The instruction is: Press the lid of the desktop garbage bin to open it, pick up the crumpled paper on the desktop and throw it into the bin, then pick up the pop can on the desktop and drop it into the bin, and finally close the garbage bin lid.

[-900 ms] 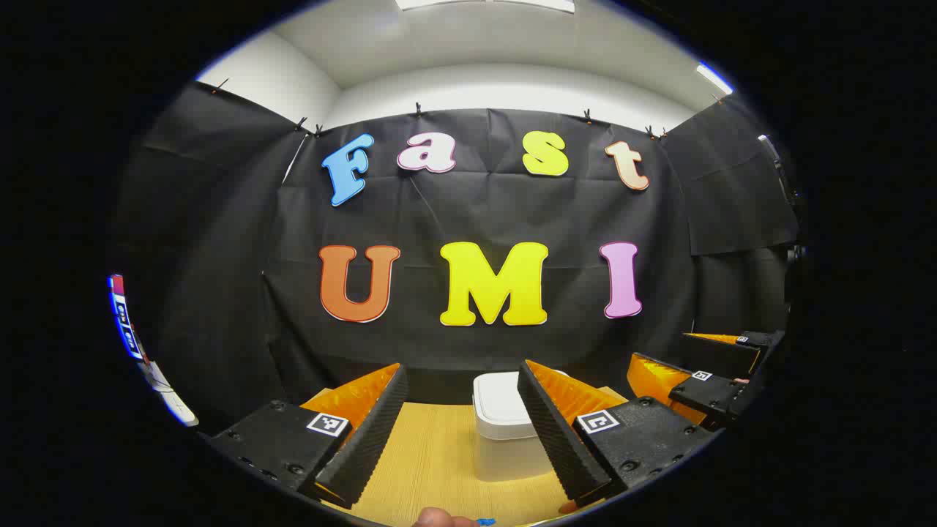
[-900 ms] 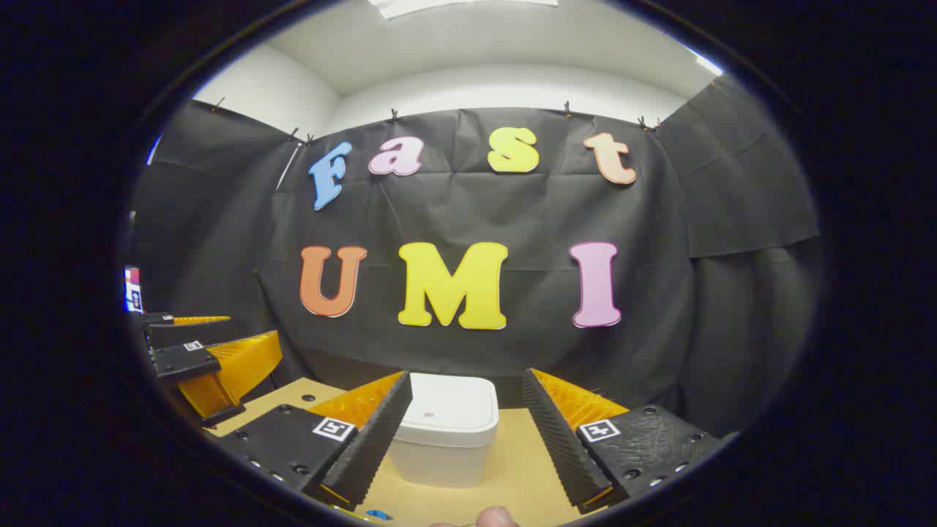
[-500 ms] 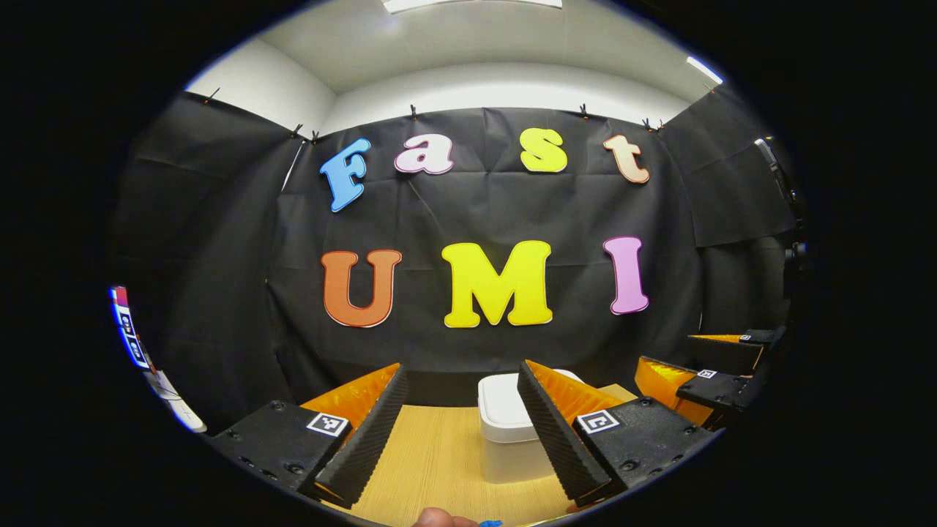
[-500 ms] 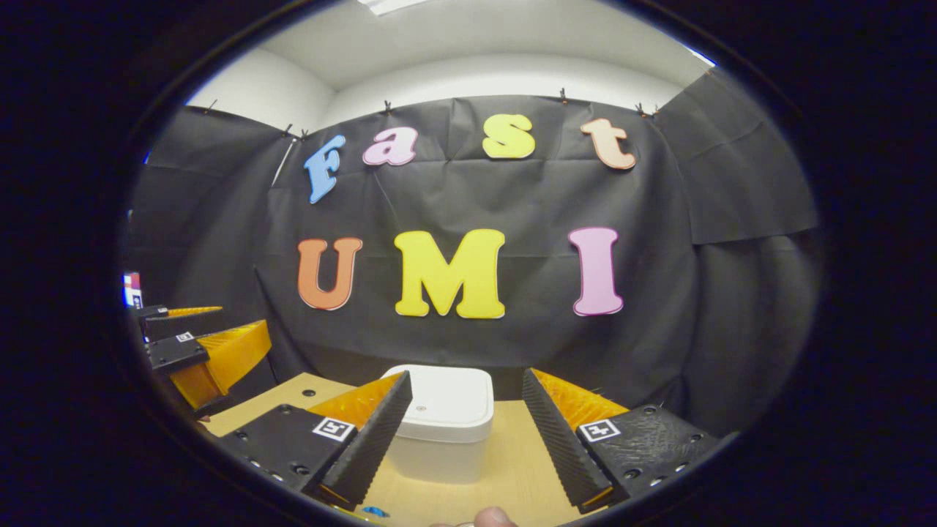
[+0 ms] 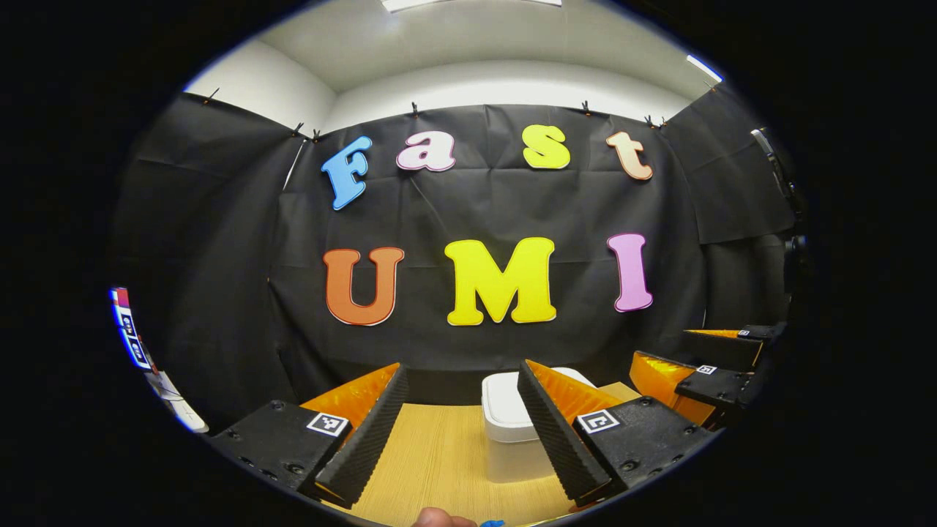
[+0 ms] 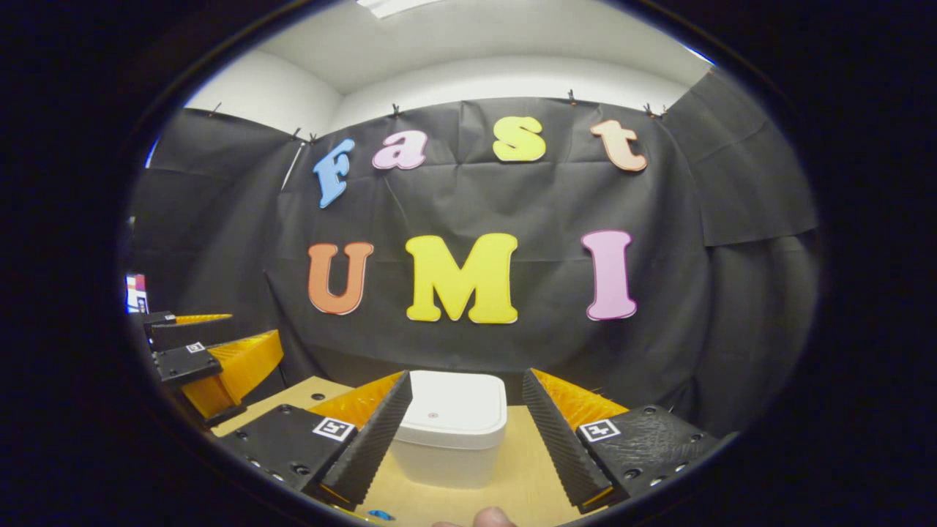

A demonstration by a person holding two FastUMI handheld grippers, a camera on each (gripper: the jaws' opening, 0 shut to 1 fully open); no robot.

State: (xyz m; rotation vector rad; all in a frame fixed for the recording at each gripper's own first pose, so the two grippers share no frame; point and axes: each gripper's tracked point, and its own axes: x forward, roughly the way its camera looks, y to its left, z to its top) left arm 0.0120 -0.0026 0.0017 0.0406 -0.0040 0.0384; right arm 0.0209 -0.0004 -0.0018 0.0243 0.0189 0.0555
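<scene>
Both grippers released above the desk (image 6: 527,476).
Right gripper (image 6: 468,432), jaws apart, frames the closed white bin (image 6: 450,432) at lower centre; left gripper (image 5: 461,432), jaws apart, has the bin (image 5: 505,432) beside its right finger.

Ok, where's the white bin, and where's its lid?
bin (image 6: 439,465), right gripper view, front wall.
lid (image 6: 455,410), right gripper view, flat top.
bin (image 5: 512,457), left gripper view, front wall.

Black cloth wall (image 5: 498,212) encloses the booth on three sides, clipped along its top edge. White upper wall (image 5: 505,84) and ceiling (image 6: 468,44) above, with lit ceiling panels. Light wooden tabletop (image 5: 439,454) below.
</scene>
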